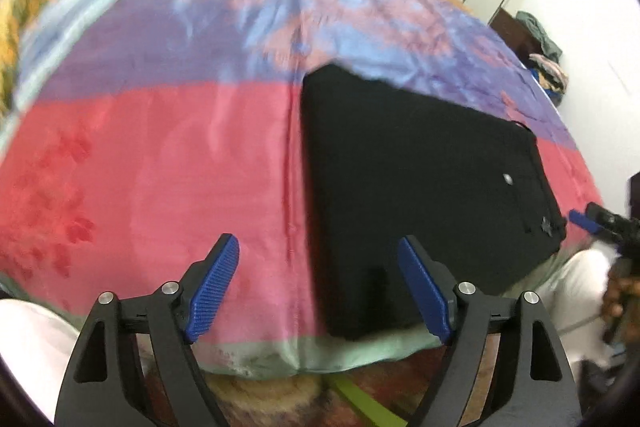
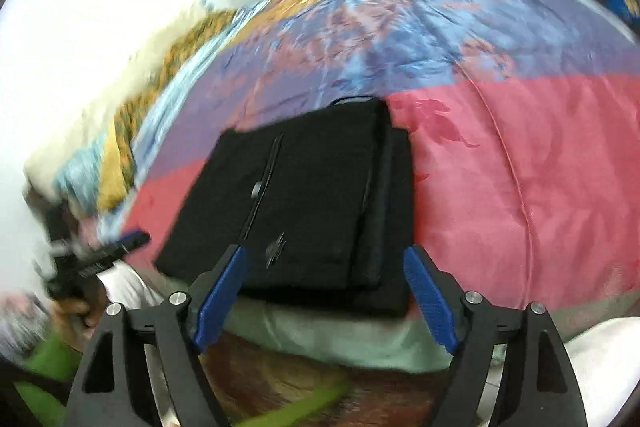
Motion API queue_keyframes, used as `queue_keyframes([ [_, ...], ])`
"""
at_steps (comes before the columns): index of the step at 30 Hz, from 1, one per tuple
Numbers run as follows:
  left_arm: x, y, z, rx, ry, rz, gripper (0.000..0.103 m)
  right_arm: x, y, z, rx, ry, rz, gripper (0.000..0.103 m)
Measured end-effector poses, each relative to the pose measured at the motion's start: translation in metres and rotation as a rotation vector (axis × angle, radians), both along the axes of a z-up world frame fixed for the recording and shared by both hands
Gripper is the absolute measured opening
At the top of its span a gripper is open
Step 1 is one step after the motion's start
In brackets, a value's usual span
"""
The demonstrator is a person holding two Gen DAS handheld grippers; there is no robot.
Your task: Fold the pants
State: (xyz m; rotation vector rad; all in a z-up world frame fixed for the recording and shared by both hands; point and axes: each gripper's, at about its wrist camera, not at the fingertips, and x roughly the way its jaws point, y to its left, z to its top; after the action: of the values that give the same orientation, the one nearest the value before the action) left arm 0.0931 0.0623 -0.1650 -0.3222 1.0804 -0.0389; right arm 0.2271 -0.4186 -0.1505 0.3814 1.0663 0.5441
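Note:
Black pants (image 1: 420, 187) lie folded into a flat rectangle on the bedspread, near the bed's front edge; a silver button (image 1: 509, 179) shows on top. In the right wrist view the pants (image 2: 304, 199) show stacked layers with the button (image 2: 257, 189) on top. My left gripper (image 1: 320, 287) is open and empty, above the front edge just left of the pants. My right gripper (image 2: 326, 293) is open and empty, at the pants' near edge. The right gripper's blue tip (image 1: 584, 221) shows at the right in the left wrist view; the left gripper (image 2: 128, 241) shows at the left in the right wrist view.
The bed is covered by a satin bedspread (image 1: 160, 167) in pink, purple and blue bands with a pale green border (image 1: 320, 351). A pile of clothes (image 1: 548, 63) sits at the far right by white walls. A patterned rug and a green strip (image 1: 360, 403) lie below the bed edge.

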Motion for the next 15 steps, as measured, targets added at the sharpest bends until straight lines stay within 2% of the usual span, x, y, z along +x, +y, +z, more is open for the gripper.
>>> queue_keyframes([
  [3,0.024,0.017,-0.025,-0.163,0.097,-0.005,0.083,0.037,-0.015,-0.028,0.120,0.139,-0.013,0.082],
  [7,0.043,0.012,-0.045,-0.295,0.118,-0.027,0.084,0.068,-0.012,-0.062,0.178,0.263,0.015,0.082],
  [9,0.054,0.003,-0.059,-0.396,0.149,-0.040,0.087,0.076,0.002,-0.070,0.224,0.301,0.083,0.083],
  [10,0.058,-0.002,-0.063,-0.415,0.161,-0.039,0.087,0.079,0.012,-0.073,0.229,0.319,0.120,0.084],
  [11,0.064,-0.009,-0.065,-0.404,0.164,-0.033,0.086,0.080,0.021,-0.074,0.192,0.320,0.140,0.085],
  [13,0.066,-0.022,-0.058,-0.383,0.154,-0.053,0.068,0.079,0.038,-0.071,0.103,0.295,0.176,0.083],
  [14,0.067,-0.030,-0.050,-0.308,0.149,-0.057,0.055,0.077,0.049,-0.065,0.034,0.264,0.202,0.076],
  [15,0.066,-0.035,-0.044,-0.260,0.138,-0.068,0.037,0.074,0.056,-0.060,-0.012,0.241,0.215,0.071],
])
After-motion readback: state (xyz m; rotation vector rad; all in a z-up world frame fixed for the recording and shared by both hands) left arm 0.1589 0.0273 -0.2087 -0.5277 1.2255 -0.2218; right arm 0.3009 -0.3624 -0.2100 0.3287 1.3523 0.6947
